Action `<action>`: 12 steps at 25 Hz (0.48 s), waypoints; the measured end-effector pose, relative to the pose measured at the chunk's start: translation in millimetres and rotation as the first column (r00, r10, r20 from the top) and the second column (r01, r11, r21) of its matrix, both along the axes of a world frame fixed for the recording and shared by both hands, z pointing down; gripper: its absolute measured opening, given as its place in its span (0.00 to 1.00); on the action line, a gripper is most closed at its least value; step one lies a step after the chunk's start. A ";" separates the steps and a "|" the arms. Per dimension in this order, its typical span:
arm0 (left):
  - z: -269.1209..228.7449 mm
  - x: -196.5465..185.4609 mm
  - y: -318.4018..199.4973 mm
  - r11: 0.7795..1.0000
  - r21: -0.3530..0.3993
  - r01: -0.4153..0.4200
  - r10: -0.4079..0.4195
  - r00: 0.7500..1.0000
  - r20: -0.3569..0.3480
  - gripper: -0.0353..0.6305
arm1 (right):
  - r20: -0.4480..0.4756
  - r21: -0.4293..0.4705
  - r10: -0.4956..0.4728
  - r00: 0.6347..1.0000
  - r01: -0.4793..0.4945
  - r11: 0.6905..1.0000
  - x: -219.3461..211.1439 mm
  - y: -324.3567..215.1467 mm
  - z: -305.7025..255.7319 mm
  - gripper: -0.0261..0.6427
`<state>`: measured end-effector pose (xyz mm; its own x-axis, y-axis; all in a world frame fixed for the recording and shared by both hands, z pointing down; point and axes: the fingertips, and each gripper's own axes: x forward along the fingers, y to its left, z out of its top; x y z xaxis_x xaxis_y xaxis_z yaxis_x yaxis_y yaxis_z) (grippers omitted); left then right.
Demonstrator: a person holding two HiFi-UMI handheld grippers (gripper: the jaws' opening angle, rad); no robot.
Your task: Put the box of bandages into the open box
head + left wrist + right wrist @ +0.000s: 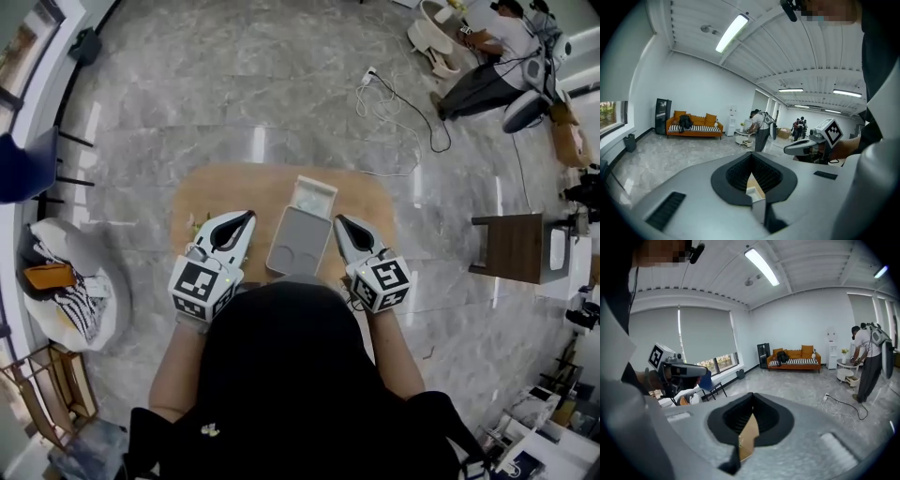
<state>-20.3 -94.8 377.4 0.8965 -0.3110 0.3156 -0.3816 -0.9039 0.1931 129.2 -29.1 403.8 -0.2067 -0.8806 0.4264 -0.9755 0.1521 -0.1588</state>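
Observation:
A flat grey box [298, 242] lies on the small round wooden table [211, 192], with a white open part [314, 195] at its far end. I cannot make out a separate box of bandages. My left gripper [248, 217] hangs above the table left of the grey box, its jaws together and nothing between them. My right gripper [339, 221] hangs right of the box, also shut and empty. Both are raised well above the table and point forward. In the left gripper view my own jaws [751, 155] meet at the tip; the right gripper view shows the same [752, 394].
A white cable [394, 103] runs over the marble floor beyond the table, towards a person sitting on the floor [487, 66]. A dark wooden side table [511, 246] stands to the right, a beanbag [70, 281] to the left. An orange sofa [693, 124] lines the far wall.

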 end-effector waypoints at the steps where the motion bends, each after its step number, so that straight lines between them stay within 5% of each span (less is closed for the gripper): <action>1: -2.7 1.7 0.0 1.000 0.003 -0.004 0.004 1.000 -0.004 0.07 | -0.001 0.020 0.005 1.000 -0.005 1.000 2.0 1.9 -8.8 0.03; 12: -30.3 8.3 2.8 0.997 0.055 -0.047 0.049 0.998 -0.026 0.07 | -0.050 0.184 0.064 0.997 -0.054 0.981 9.2 23.4 -73.3 0.03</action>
<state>-11.9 -92.0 347.1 0.9189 -0.2834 0.2745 -0.3327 -0.9306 0.1528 138.4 -5.6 330.5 -0.1326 -0.9545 0.2669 -0.9902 0.1156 -0.0787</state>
